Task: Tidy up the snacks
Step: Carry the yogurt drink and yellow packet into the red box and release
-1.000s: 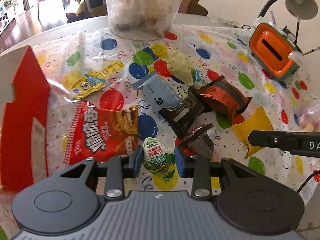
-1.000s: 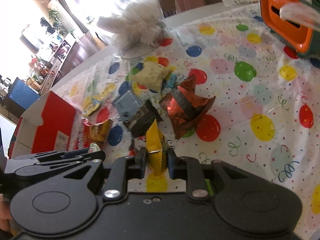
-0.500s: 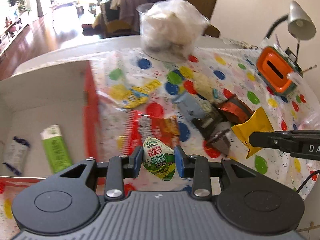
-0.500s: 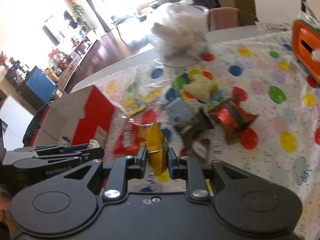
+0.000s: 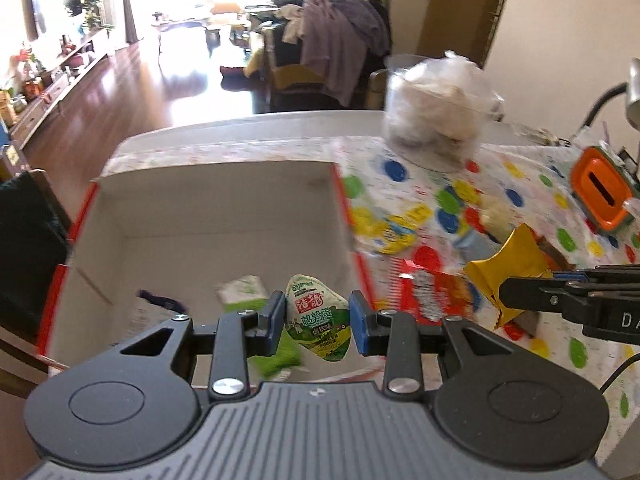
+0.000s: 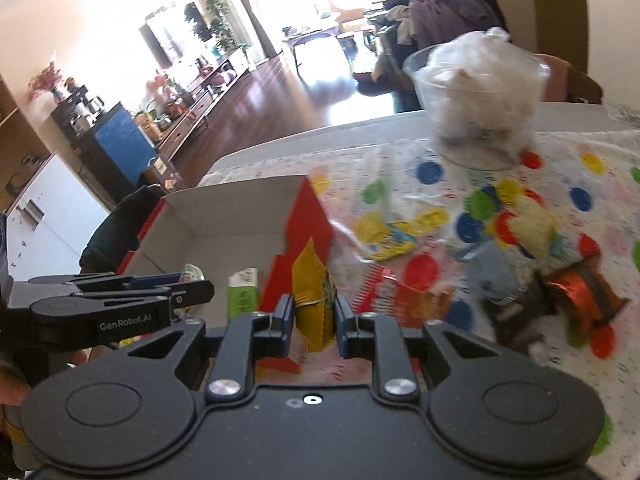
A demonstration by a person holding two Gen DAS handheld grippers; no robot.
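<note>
My left gripper [image 5: 317, 322] is shut on a green-and-white egg snack packet [image 5: 319, 323] and hangs over the open red-and-white cardboard box [image 5: 224, 204]. A green packet [image 5: 256, 300] and a dark-ended white packet [image 5: 154, 306] lie inside the box. My right gripper [image 6: 311, 319] is shut on a yellow foil packet [image 6: 314, 298], just right of the box's red wall [image 6: 308, 224]. That right gripper [image 5: 532, 294] and its yellow packet [image 5: 510, 264] show at the right of the left wrist view. The left gripper [image 6: 192, 284] shows over the box in the right wrist view.
Loose snacks lie on the balloon-print tablecloth [image 5: 520, 196]: a red bag [image 5: 434, 294], a yellow-blue wrapper [image 5: 386, 230], an orange-brown foil pack [image 6: 580, 290], a grey packet [image 6: 492, 268]. A clear tub of white stuff [image 5: 436, 112] stands at the back, an orange device [image 5: 604, 192] at far right.
Both grippers have risen and swung left with their packets, from above the loose snack pile toward the box. The left one now hangs over the box interior.
</note>
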